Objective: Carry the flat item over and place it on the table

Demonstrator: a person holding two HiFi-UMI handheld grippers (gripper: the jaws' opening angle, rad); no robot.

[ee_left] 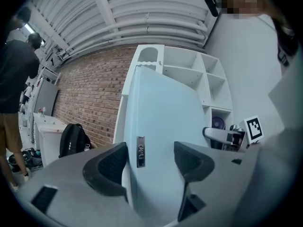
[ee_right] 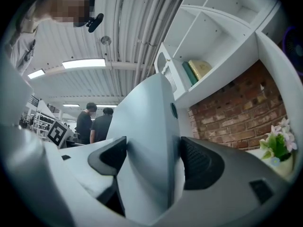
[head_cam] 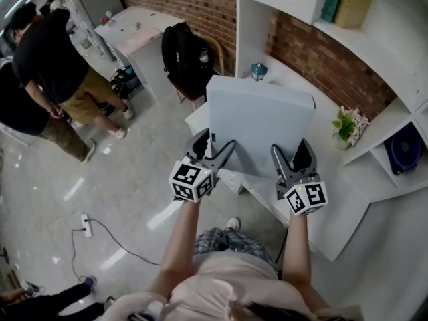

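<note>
With your left claw (head_cam: 212,147) and right claw (head_cam: 292,154) each clamped only on the near edge of the flat item (head_cam: 257,119), held above the white worktop (head_cam: 334,226), it could droop, slip, or clip the potted plant (head_cam: 348,127) on its right.

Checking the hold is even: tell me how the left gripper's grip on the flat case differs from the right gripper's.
The left gripper clamps the flat case at its near left corner, the right gripper at its near right. A small label plate sits between the left gripper's jaws; a dark round dot lies above the right gripper's. Both are shut across the case's thickness.
</note>
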